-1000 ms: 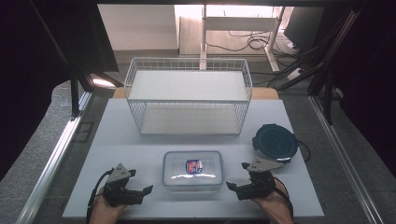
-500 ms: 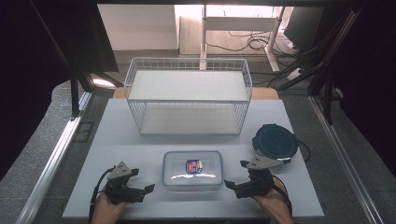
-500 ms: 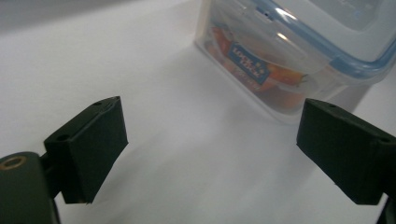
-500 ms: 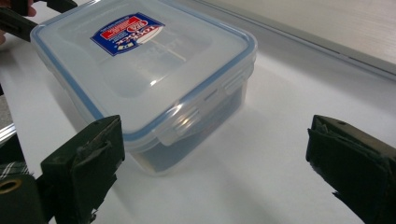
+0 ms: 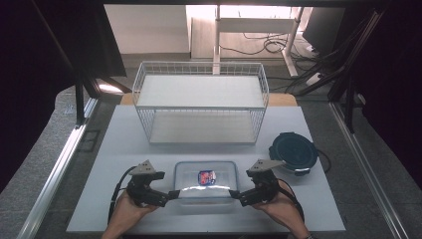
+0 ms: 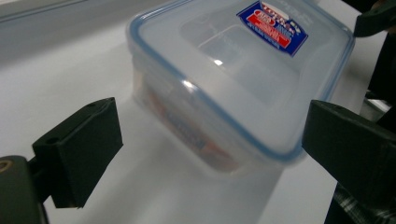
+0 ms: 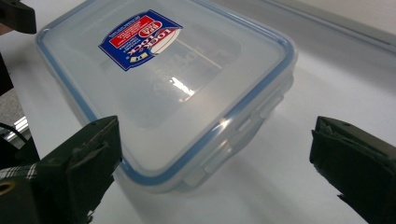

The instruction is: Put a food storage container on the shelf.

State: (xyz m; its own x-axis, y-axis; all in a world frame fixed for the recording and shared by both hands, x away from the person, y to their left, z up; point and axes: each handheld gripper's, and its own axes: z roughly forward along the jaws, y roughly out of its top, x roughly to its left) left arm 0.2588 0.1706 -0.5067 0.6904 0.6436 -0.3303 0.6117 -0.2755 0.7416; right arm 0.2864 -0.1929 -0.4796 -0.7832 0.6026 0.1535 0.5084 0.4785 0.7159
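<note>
both tools closed in, left tool [image 5: 172,194], right tool [image 5: 235,194], flanking clear box [image 5: 204,182]

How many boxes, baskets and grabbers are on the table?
Clear box with lid: 1
Round dark box: 1
Wire basket: 1
Grabbers: 2, left gripper and right gripper
Total: 5

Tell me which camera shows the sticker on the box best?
The right gripper view: the sticker is close and sharp. The left gripper view shows it smaller, near the top edge; the high view shows it as a tiny patch.
</note>
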